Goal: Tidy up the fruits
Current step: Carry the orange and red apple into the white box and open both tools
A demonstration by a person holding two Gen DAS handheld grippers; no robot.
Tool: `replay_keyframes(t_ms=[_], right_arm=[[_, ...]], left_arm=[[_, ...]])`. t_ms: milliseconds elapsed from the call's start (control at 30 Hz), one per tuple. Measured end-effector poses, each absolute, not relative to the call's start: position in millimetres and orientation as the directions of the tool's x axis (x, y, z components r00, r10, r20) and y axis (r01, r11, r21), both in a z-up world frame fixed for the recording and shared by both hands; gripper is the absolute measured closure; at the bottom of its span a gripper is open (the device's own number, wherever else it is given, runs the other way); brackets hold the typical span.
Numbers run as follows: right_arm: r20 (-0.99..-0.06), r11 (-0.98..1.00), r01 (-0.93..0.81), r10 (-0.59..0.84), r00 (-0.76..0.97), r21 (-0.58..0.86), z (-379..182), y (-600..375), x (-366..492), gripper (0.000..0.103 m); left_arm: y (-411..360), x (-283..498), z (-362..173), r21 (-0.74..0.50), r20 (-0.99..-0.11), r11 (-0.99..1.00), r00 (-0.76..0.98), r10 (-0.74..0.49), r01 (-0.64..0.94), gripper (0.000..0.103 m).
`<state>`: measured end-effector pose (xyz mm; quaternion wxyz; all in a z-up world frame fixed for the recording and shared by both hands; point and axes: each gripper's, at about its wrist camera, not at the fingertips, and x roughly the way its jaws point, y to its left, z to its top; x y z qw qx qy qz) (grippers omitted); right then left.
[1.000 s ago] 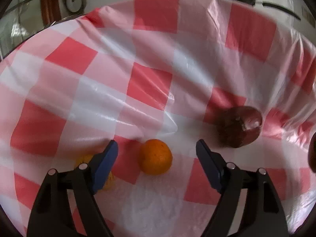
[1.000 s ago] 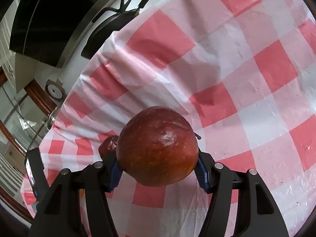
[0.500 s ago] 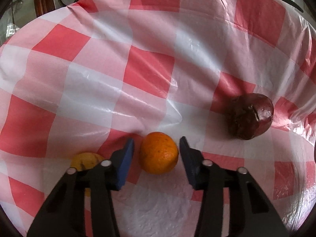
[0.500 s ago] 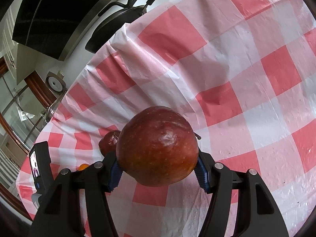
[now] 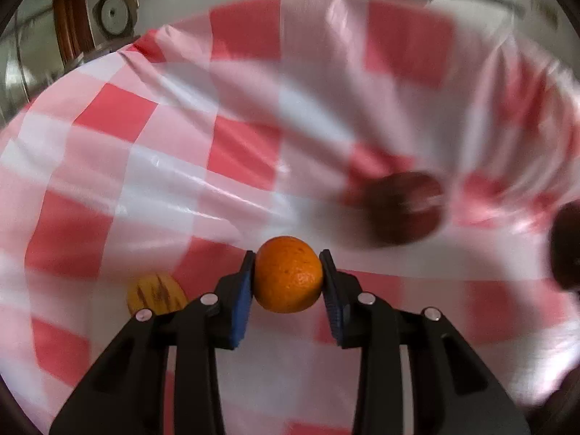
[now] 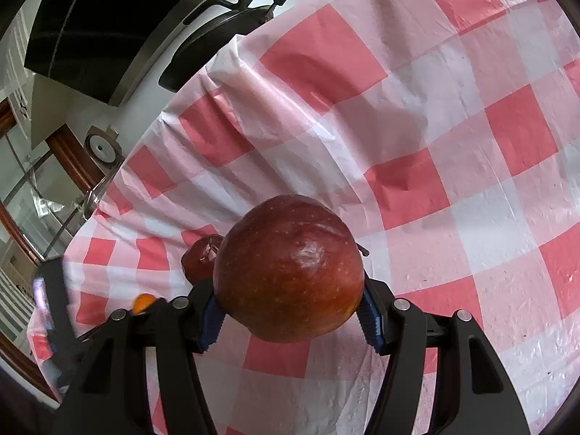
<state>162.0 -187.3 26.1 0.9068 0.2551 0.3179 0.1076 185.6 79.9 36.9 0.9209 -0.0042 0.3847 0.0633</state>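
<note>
My left gripper (image 5: pixel 288 275) is shut on a small orange (image 5: pixel 288 274), held between its blue pads above the red-and-white checked cloth (image 5: pixel 145 188). A yellow fruit (image 5: pixel 156 293) lies on the cloth just left of it. A dark red apple (image 5: pixel 402 210) lies blurred to the right. My right gripper (image 6: pixel 290 308) is shut on a large red apple (image 6: pixel 290 268) and holds it above the cloth (image 6: pixel 435 145). The second dark red apple (image 6: pixel 199 257) and the orange (image 6: pixel 143 302) show behind it to the left.
A black pan (image 6: pixel 224 32) stands beyond the cloth's far edge. A round metal fitting (image 5: pixel 114 14) is on the wall at the back left. A dark shape (image 5: pixel 565 246) sits at the right edge of the left wrist view.
My left gripper has closed on the orange and lifted it off the cloth; the view is blurred with motion. My right gripper still holds the large apple, little moved.
</note>
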Motion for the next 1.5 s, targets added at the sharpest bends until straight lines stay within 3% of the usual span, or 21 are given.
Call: replay_keyframes(t_ms=[200,300,500,667,1000,1133,1500], right_arm=[[-0.52,0.84,-0.027,0.361,0.774,0.542,24.7,-188.2,162.8,0.042],[-0.522,0.847,-0.031,0.355,0.776,0.53,25.3,-185.4,162.3,0.042],[-0.517,0.864,-0.045,0.341,0.785,0.502,27.8,-177.9,158.5,0.042],[-0.511,0.862,-0.053,0.348,0.786,0.505,27.5,-178.0,158.6,0.042],[-0.452,0.849,-0.06,0.338,0.825,0.525,35.8,-176.7,129.5,0.042],[-0.471,0.865,-0.074,0.34,0.814,0.497,36.6,-157.4,90.1,0.042],[-0.464,0.853,-0.186,0.433,0.773,0.487,48.2,-118.5,-17.5,0.042]], left_arm=[[61.2,88.9,47.0,-0.11,-0.627,0.992,0.779,-0.026,-0.055,0.068],[55.9,49.2,53.7,-0.151,-0.57,0.987,0.821,-0.036,-0.061,0.068],[66.2,41.8,55.3,-0.248,-0.551,0.968,0.827,-0.111,-0.036,0.067],[71.3,50.2,51.9,-0.2,-0.545,0.977,0.837,-0.05,-0.072,0.067],[102.7,62.2,38.4,-0.271,-0.619,0.946,0.785,-0.029,-0.178,0.067],[106.7,59.9,39.9,-0.264,-0.627,0.943,0.779,-0.011,-0.2,0.067],[122.7,-23.6,49.8,-0.277,-0.578,0.935,0.816,0.022,-0.222,0.067]])
